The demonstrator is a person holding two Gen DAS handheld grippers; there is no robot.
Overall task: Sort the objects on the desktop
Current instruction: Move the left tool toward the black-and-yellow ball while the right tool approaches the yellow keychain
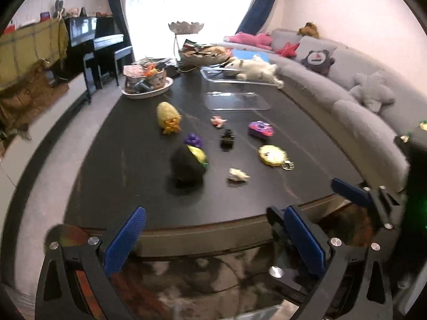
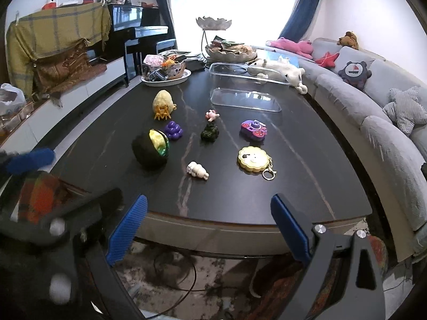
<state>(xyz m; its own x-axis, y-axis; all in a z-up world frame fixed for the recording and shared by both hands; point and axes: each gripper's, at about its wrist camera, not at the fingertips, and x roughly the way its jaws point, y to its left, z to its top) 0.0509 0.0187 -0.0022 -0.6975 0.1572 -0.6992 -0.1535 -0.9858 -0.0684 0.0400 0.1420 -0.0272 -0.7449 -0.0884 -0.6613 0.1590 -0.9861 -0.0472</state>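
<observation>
both grippers — left point(image 1: 213, 240) and right point(image 2: 210, 229) — hover with fingers spread wide, holding nothing, before a dark table point(image 2: 307, 186) strewn with toys.

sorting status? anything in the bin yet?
Done: nothing; the clear bin looks empty. In hand: nothing; left gripper and right gripper are both open, short of the table edge. Left: all toys, including the toy camera, cookie keychain and purple grapes.

My finger pads point(image 2: 128, 230) are blue. The table point(image 2: 307, 186) is black, veined. The grape toy point(image 2: 173, 130) is purple; the keychain point(image 2: 253, 158) yellow.
</observation>
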